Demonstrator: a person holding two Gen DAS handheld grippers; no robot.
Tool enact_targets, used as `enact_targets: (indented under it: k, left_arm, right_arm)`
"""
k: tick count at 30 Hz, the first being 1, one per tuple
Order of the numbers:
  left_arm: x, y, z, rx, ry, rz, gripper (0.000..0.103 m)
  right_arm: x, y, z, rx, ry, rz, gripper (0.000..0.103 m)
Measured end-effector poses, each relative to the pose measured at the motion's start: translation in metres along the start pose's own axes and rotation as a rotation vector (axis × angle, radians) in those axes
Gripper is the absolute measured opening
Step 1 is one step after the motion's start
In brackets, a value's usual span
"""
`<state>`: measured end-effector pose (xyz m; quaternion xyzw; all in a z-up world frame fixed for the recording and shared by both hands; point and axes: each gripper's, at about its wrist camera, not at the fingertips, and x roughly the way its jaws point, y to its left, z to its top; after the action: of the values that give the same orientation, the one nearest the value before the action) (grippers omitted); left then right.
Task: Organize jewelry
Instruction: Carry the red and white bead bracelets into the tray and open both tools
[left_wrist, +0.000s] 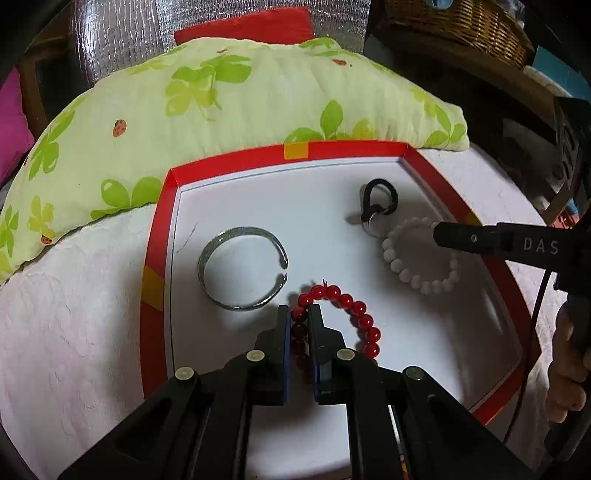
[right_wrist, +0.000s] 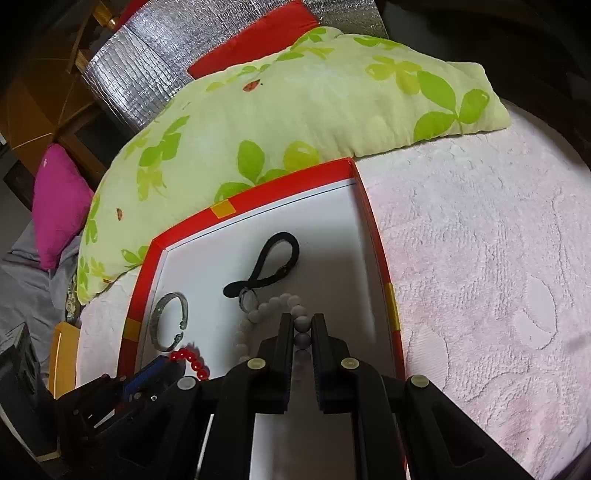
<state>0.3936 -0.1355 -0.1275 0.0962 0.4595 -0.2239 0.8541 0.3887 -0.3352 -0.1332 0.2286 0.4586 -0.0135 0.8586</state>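
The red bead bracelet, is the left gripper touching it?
Touching. The left wrist view shows the left gripper with both pads closed on beads of the red bead bracelet inside the red-rimmed tray.

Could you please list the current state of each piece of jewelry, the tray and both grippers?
Red bead bracelet: in tray, pinched by left gripper.
White bead bracelet: in tray, pinched by right gripper.
Silver open cuff bangle: flat in tray, untouched.
Black strap with metal ring: in tray, untouched.
Red-rimmed white tray: on pale blanket.
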Motion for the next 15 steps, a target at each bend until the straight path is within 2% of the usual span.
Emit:
enact_targets:
  k: [7,11,15]
  left_arm:
    - [-0.002,-0.002,0.000,-0.001,0.000,0.041,0.010]
    - [-0.012,-0.003,-0.001,-0.005,-0.022,0.048,0.010]
    - [-0.029,-0.005,-0.004,-0.001,-0.047,0.059,0.025]
  right_arm:
    - [0.006,0.000,0.001,0.003,0.020,-0.018,0.013]
    - [0.004,-0.005,0.001,0.020,0.037,-0.011,0.023]
    - [-0.009,-0.007,0.000,0.024,0.029,0.019,0.023]
